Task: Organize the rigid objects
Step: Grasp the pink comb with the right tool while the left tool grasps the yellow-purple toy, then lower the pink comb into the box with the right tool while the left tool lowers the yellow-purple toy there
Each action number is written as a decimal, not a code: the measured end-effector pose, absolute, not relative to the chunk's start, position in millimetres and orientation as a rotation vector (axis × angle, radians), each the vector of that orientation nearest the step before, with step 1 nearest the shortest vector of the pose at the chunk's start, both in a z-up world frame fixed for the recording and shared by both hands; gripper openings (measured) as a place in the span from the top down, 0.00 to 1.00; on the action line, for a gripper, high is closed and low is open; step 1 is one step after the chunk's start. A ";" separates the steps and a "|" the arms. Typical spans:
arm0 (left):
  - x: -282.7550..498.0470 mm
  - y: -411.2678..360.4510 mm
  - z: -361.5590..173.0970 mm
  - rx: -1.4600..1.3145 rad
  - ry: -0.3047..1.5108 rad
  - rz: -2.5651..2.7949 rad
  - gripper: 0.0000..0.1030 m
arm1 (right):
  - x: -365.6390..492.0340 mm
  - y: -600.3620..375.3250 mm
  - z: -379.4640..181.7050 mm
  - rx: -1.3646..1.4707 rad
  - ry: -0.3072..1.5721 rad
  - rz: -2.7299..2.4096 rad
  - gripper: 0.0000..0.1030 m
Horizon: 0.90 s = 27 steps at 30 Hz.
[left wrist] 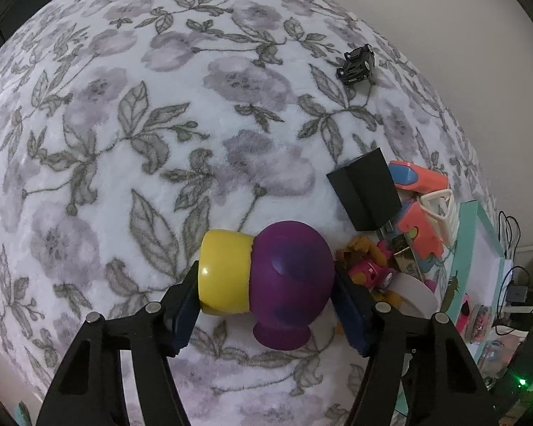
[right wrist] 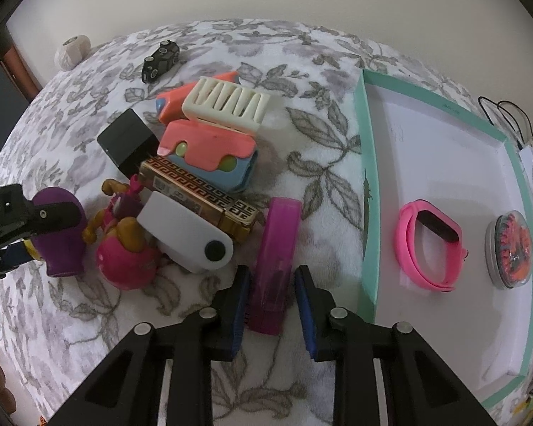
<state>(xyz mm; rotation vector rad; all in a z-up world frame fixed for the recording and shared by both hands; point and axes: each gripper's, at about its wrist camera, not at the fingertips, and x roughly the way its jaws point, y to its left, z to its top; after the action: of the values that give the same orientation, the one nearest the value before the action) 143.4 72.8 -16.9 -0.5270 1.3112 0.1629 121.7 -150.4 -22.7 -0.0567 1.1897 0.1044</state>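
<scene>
My left gripper [left wrist: 264, 301] is shut on a purple and yellow toy [left wrist: 266, 280], its pads pressed against both ends; the toy also shows in the right wrist view [right wrist: 58, 230]. My right gripper [right wrist: 272, 291] is open, its jaws on either side of a magenta stapler [right wrist: 275, 259] that lies on the floral blanket [right wrist: 319, 177]. A pile of toys lies left of the stapler: a white block [right wrist: 188, 234], a gold patterned box [right wrist: 199, 195], a coral and blue case [right wrist: 209, 152], a cream rack [right wrist: 227, 106], a black box [right wrist: 126, 140] and a pink figure [right wrist: 124, 248].
A teal-rimmed white tray [right wrist: 367, 184] at the right holds a pink wristband [right wrist: 426, 248] and a round tin [right wrist: 508, 248]. A black toy car [right wrist: 160, 60] sits at the far side of the blanket; it also shows in the left wrist view [left wrist: 357, 64]. Cables lie beyond the tray.
</scene>
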 end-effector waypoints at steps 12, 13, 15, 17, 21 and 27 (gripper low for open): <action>139.7 87.4 23.2 -0.561 1.197 0.162 0.33 | 122.2 -167.7 -10.2 0.039 1.188 0.110 0.80; 139.5 87.7 29.2 -0.565 1.180 0.159 0.33 | 122.1 -168.7 -6.0 0.048 1.177 0.117 0.80; 139.8 87.9 38.9 -0.571 1.152 0.152 0.33 | 120.8 -172.1 5.7 0.066 1.146 0.129 0.81; 139.0 89.8 50.1 -0.581 1.123 0.139 0.33 | 119.5 -178.1 20.4 0.097 1.111 0.136 0.82; 134.8 90.7 72.9 -0.594 1.062 0.115 0.33 | 117.7 -191.9 46.1 0.133 1.049 0.133 0.83; 131.2 82.4 99.8 -0.600 0.994 0.075 0.33 | 112.8 -220.4 77.3 0.196 0.976 0.111 0.83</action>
<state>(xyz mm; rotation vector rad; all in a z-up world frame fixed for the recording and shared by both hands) 131.2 82.4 99.8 -0.5998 0.9942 0.0748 112.8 -220.4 77.3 0.1965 0.9758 0.1114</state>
